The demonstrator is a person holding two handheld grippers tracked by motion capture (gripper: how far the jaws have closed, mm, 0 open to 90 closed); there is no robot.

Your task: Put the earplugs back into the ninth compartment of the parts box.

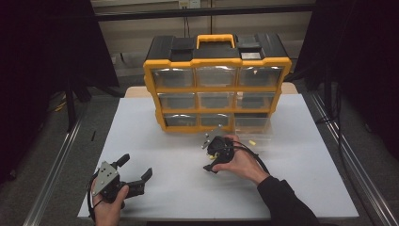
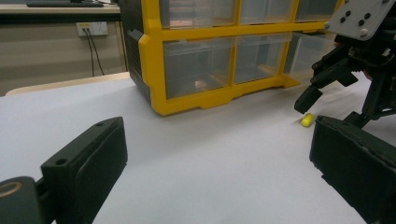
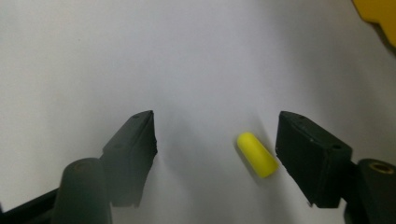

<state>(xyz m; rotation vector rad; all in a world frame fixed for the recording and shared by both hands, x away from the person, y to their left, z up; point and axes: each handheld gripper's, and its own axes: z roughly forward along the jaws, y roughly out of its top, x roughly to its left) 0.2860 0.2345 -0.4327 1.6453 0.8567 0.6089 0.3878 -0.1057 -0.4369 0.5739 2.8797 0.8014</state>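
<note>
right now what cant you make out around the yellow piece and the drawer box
- High view: the yellow piece is mostly hidden under the right gripper.
- Right gripper view: blur hides whether the piece touches the nearer pad.
- High view: glare hides what the drawers of the drawer box hold.

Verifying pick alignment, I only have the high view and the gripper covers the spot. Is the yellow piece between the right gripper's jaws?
Observer: Yes. In the right gripper view the yellow piece lies on the white table between the open jaws of the right gripper, close beside one jaw.
Operator: Left gripper holding anything?
Observer: No. In the left gripper view the left gripper has its jaws wide open with nothing between them.
Operator: Drawers empty?
Observer: Not all. The left gripper view shows a small brownish item in the bottom-left drawer.
</note>
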